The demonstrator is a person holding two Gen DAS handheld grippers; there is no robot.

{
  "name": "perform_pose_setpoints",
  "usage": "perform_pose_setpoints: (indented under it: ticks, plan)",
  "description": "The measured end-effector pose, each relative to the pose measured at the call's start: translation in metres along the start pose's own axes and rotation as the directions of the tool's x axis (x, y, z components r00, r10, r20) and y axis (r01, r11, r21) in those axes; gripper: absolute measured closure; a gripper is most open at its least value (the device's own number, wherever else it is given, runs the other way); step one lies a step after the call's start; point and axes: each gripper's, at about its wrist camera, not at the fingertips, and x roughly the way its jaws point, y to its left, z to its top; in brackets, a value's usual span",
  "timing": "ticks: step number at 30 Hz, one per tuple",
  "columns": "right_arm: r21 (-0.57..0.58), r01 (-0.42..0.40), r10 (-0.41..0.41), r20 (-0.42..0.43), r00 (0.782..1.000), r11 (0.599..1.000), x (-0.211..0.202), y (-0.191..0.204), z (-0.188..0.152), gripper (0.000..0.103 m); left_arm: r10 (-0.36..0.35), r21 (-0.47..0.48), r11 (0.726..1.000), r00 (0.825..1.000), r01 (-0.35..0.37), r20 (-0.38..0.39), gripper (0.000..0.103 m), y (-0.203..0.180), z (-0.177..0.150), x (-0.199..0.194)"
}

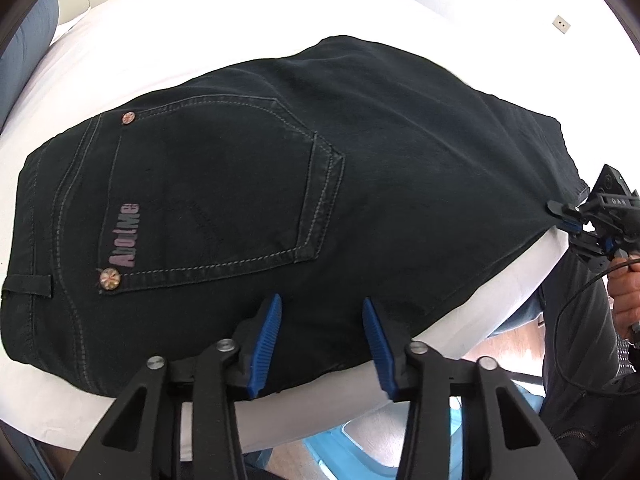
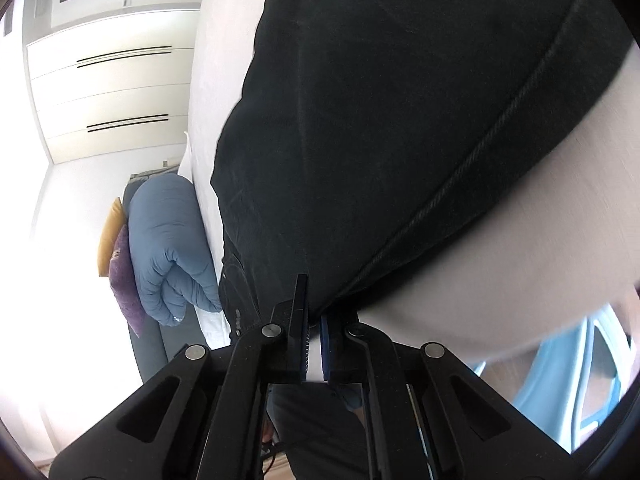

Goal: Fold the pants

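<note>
While the right tool (image 2: 314, 320) pinches the pants (image 1: 320, 184) at their far end, the left tool (image 1: 322, 320) hovers spread over the near waist edge.

Black pants (image 1: 360, 152) lie folded flat, back pocket up, on white surface.

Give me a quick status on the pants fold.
Right tongs shut on pants edge. Left tongs open, straddling near edge, not gripping. Nothing in the way.

Pants (image 1: 360, 152) flat on bed (image 1: 180, 32)
</note>
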Motion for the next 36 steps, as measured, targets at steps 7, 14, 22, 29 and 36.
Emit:
perform_pose_setpoints:
  ticks: [7, 14, 22, 29, 36]
  plan:
    - [0.075, -0.066, 0.068, -0.028, 0.997, 0.995, 0.01, -0.024, 0.003, 0.1, -0.022, -0.02, 1.0, 1.0, 0.022, -0.021, 0.074, 0.011, 0.0, -0.002]
    - [0.045, -0.067, 0.068, -0.025, 0.997, 0.997, 0.011, -0.03, 0.005, 0.099, -0.105, -0.071, 0.991, 0.983, 0.117, 0.153, 0.07, -0.007, 0.025, -0.044]
    - [0.047, -0.069, 0.071, -0.035, 0.997, 0.997, 0.008, -0.032, 0.009, 0.099, -0.146, 0.017, 0.989, 0.982, 0.145, 0.118, 0.062, -0.058, 0.128, 0.028]
    - [-0.001, -0.045, 0.045, -0.042, 0.998, 0.999, -0.008, -0.033, 0.013, 0.099, -0.024, -0.007, 1.0, 1.0, 0.024, 0.009, 0.063, -0.048, 0.177, 0.083]
    - [0.009, 0.005, -0.004, -0.072, 0.997, 1.0, -0.024, -0.031, 0.006, 0.095, -0.043, -0.007, 0.999, 0.999, 0.043, 0.009, 0.063, -0.04, 0.182, 0.091]
